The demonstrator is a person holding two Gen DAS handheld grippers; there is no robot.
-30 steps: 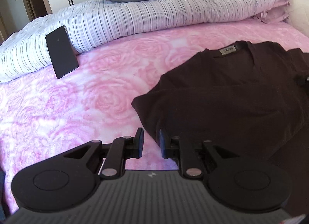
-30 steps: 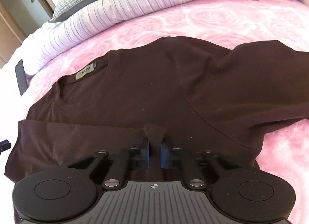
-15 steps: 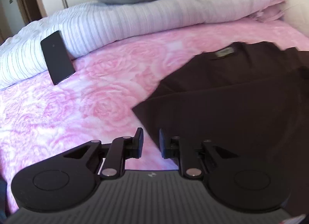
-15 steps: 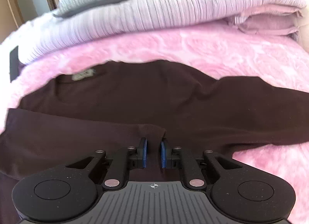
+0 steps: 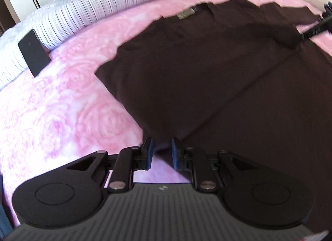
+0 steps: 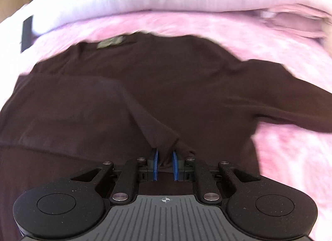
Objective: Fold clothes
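Since a second ago, a flap of the dark brown shirt [image 6: 166, 87] has been drawn further across the garment's body, and both views have swung so that the phone [image 5: 34, 54] propped against the striped duvet [image 5: 87, 16] now sits further toward the frame edge. The shirt lies spread on the pink floral bedspread [image 5: 62, 106], collar label toward the pillows. The right gripper [image 6: 165, 165] is set narrow, with a peak of fabric pinched up between its blue pads. The left gripper [image 5: 161, 152] is also narrow, a dark fabric edge lying at its tips; whether that edge is actually clamped cannot be told. For the fold to be done well, the carried flap should probably be kept taut and level between both hands, laid so its edge runs parallel to the shirt's side, and let go only once the cloth rests flat, lest the sleeve bunch underneath. No containers are seen in either view.
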